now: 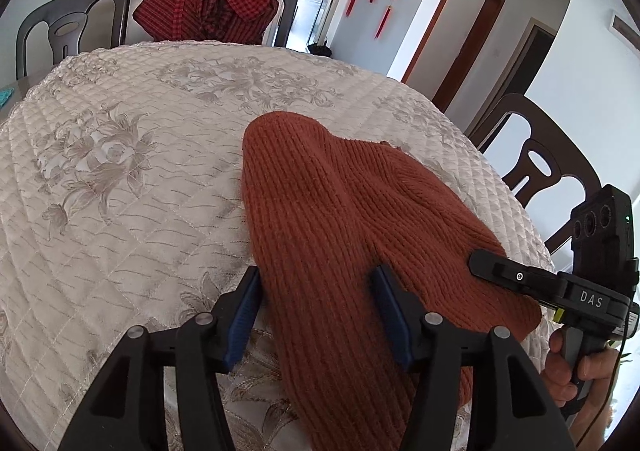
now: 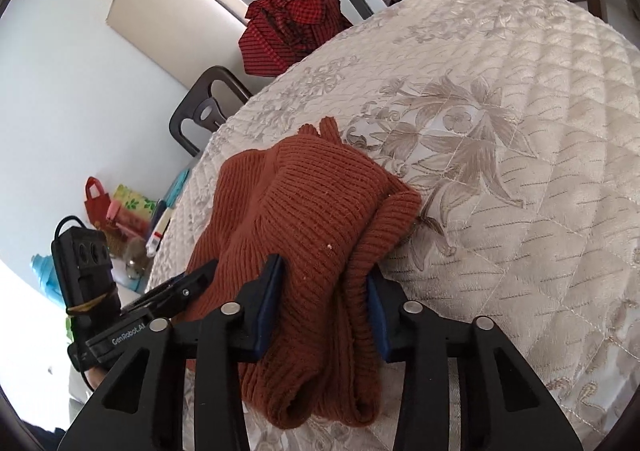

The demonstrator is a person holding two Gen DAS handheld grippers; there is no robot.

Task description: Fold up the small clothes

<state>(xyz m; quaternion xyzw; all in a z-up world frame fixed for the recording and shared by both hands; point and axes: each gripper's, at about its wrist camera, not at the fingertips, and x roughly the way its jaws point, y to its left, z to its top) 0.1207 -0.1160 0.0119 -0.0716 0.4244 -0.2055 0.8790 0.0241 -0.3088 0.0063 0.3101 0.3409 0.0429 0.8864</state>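
A rust-brown ribbed knit garment [image 1: 344, 219] lies bunched on the quilted floral tablecloth [image 1: 120, 179]. My left gripper [image 1: 316, 283] has its blue-padded jaws wide apart, with a fold of the knit between them. My right gripper [image 2: 326, 275] also straddles a thick bundle of the same knit [image 2: 316, 211], jaws apart on either side. The right gripper shows in the left wrist view [image 1: 516, 277] resting on the garment's right edge. The left gripper shows in the right wrist view [image 2: 188, 283] at the garment's left edge.
A red checked garment [image 1: 212, 3] hangs over a dark chair at the table's far side, also in the right wrist view [image 2: 296, 23]. Dark chairs stand at the far left [image 1: 72, 27] and right [image 1: 536, 155]. Bags and clutter [image 2: 120, 219] sit beyond the table edge.
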